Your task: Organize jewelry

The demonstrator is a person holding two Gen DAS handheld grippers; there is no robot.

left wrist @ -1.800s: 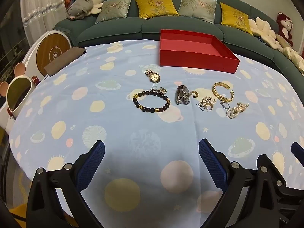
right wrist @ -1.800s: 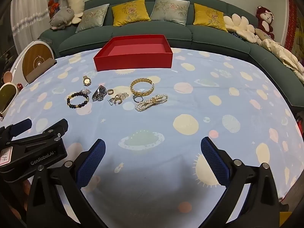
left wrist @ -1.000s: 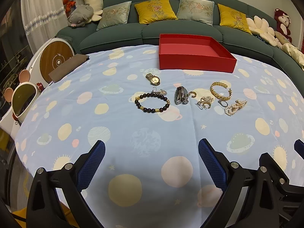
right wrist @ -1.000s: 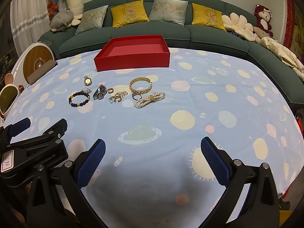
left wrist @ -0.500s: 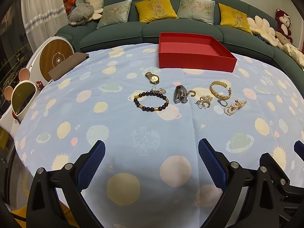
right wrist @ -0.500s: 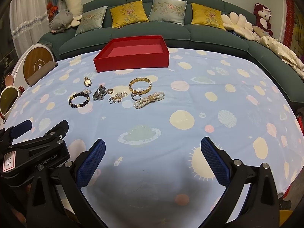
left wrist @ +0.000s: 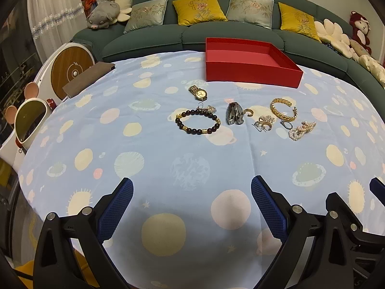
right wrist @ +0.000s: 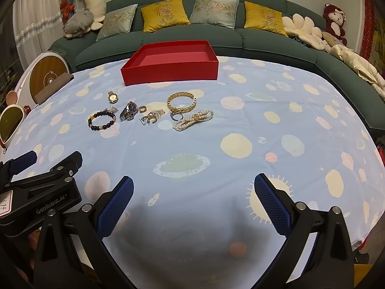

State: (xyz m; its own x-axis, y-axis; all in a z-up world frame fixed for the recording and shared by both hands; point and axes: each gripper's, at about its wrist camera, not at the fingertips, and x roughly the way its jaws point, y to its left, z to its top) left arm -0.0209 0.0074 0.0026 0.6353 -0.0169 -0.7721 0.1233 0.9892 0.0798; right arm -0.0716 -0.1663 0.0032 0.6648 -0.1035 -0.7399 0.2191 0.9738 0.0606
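An empty red box [left wrist: 250,71] [right wrist: 169,68] stands at the table's far side. In front of it lie a gold watch [left wrist: 198,92], a dark bead bracelet [left wrist: 197,122] [right wrist: 102,120], a silver watch [left wrist: 234,116] [right wrist: 128,113], a gold bangle [left wrist: 284,112] [right wrist: 181,102], a pearl bracelet [left wrist: 302,130] [right wrist: 193,120] and small rings and earrings [left wrist: 264,122]. My left gripper [left wrist: 191,200] is open and empty near the front edge. My right gripper [right wrist: 193,198] is open and empty to its right. The left gripper's body [right wrist: 38,190] shows in the right wrist view.
The table has a blue planet-print cloth [left wrist: 192,168]. A green sofa [left wrist: 216,33] with cushions curves behind it. A white device with a round wooden panel [left wrist: 69,71] and a mouse-eared mirror [left wrist: 26,120] stand at the left edge.
Both grippers have drifted slightly back and up, so the jewelry and box sit a little higher in view. Nothing on the table has moved.
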